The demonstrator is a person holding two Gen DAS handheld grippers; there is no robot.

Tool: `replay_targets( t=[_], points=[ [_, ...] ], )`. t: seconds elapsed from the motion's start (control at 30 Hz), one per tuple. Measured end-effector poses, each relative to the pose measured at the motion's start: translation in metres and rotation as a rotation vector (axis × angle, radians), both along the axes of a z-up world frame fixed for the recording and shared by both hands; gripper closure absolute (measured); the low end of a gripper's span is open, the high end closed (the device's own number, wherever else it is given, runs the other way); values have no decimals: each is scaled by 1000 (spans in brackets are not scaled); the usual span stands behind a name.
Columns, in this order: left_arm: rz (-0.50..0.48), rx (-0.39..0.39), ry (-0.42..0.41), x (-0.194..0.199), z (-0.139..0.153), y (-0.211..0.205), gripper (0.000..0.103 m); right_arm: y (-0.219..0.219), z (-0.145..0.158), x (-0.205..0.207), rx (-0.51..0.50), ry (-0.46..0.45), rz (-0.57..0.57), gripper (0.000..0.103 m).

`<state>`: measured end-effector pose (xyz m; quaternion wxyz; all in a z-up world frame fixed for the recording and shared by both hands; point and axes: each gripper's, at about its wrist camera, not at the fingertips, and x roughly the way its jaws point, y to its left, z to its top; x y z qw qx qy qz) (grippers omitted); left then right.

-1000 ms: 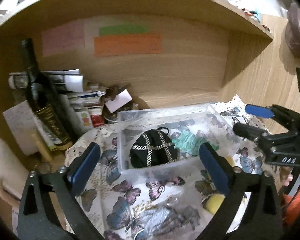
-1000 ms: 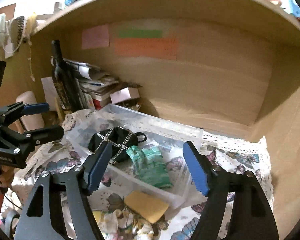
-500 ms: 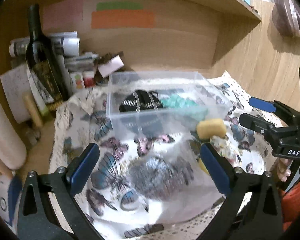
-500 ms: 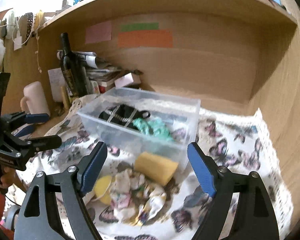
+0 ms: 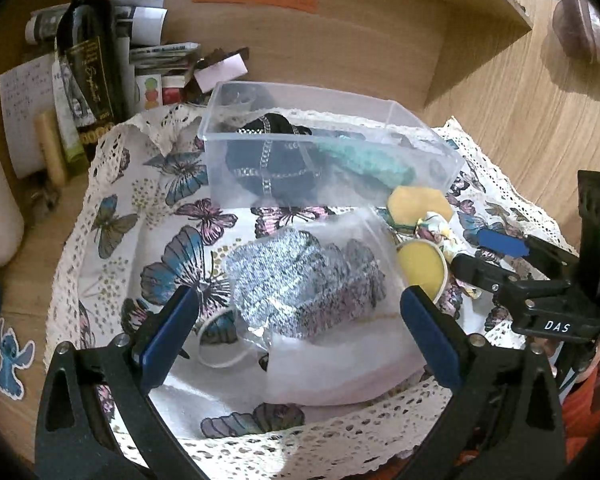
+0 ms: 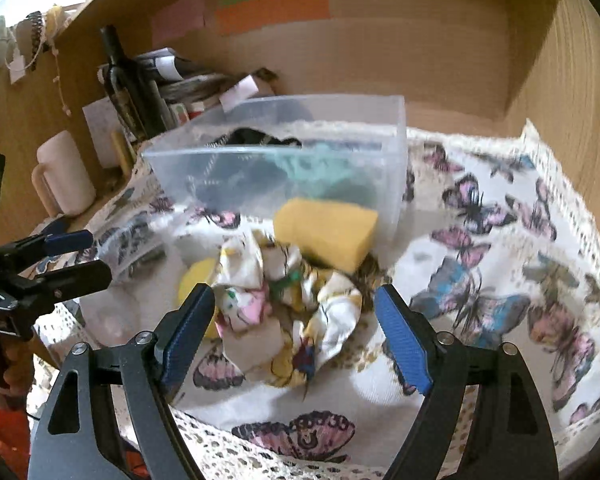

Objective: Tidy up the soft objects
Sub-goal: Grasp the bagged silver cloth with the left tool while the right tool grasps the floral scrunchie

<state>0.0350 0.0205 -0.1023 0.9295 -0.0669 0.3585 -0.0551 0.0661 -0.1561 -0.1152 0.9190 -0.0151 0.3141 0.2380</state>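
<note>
**Two open grippers over the soft pile**

Both tongs stand with their jaws apart and nothing between them. The left gripper (image 5: 298, 330) hangs over a clear bag (image 5: 340, 312) holding a grey glittery bundle (image 5: 304, 280); the bag lies between its fingers, a little ahead of the tips and not touching them. The right gripper (image 6: 294, 330) hangs above a crumpled floral cloth (image 6: 288, 312), which lies between and just ahead of its blue pads (image 6: 402, 344), apart from them.

A butterfly cloth (image 6: 500, 272) with a lace hem covers the work surface. On it, toward the back, sits the bin (image 5: 324, 160), a clear open-topped box holding a black pouch (image 5: 268, 160) with chain trim and a green knit piece (image 5: 368, 164). A yellow sponge (image 6: 326, 232) rests against the bin's front wall, touching the floral cloth. A round yellow pad (image 5: 420, 268) lies beside the bag, near the right gripper's tips as seen from the left wrist.

Wooden walls close the nook at the back and on the right. To the left, a dark bottle (image 5: 90, 52), papers (image 5: 148, 32) and a white mug (image 6: 62, 174) crowd the cloth's edge. The cloth to the right of the bin lies bare, and its near hem drops over the front edge.
</note>
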Motion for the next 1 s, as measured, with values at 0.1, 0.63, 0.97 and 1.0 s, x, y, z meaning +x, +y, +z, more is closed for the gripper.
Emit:
replay_targets(
  t=[0.1,0.63,0.97,1.0],
  points=[
    [-10,22,8,3,-3,-4,1,-5,-8,3,11,31,-5,23],
    [33,-31,20,28,-9,5,15,-22,-21,6,7,73,-59,75],
    [1,-5,-18,17,-1,2,59,-17,-12,-1,11,34,-32,83],
    [2,1,-28,15,1,2,65,-17,-9,-3,13,23,-32,83]
  ],
)
